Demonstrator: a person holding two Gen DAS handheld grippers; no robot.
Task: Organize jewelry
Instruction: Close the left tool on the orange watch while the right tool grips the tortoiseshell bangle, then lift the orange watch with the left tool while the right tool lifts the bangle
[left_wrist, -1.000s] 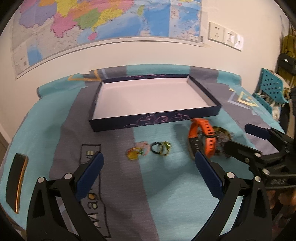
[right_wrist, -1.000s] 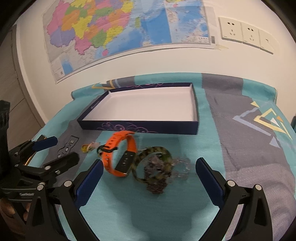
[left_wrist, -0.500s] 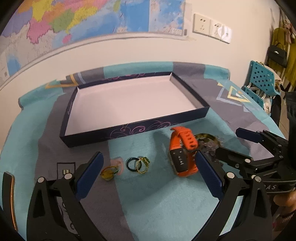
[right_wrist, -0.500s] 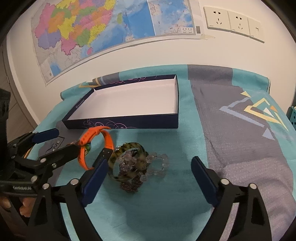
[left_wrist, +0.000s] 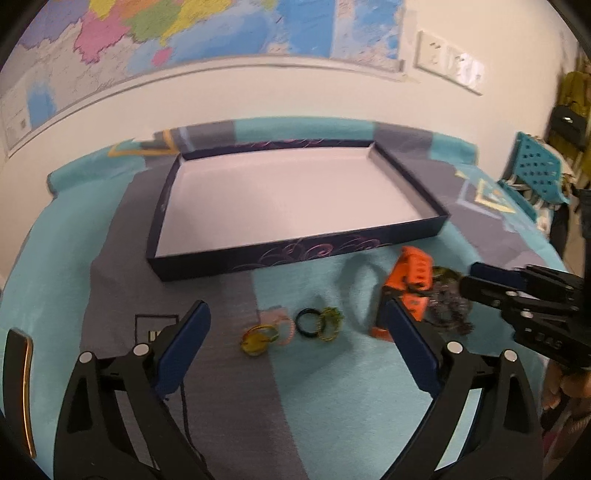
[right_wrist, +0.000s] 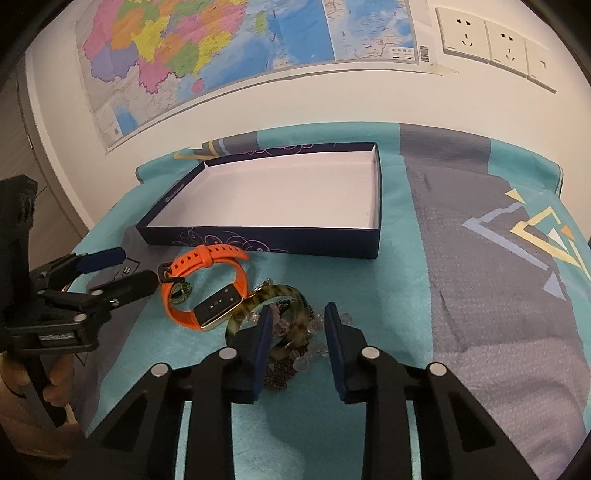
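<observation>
Covering the table, a teal and grey cloth (right_wrist: 424, 280) is lying under a shallow dark-blue box (right_wrist: 258, 242) with a bare white floor, and a colourful wall map (right_wrist: 229, 48) is hanging behind it. Just in front of the box, an orange smartwatch (right_wrist: 207, 295) is standing on its strap, touching a mottled green-brown bangle (right_wrist: 284, 295) that is lying on a heap of beaded bracelets (right_wrist: 280, 369). The right gripper (right_wrist: 297, 345) is closing its jaws around the bangle's near rim; whether the pads are pressing on it yet cannot be told. The left gripper (left_wrist: 295, 350) is hovering with jaws spread wide over several small rings (left_wrist: 290, 330), gripping nothing.
</observation>
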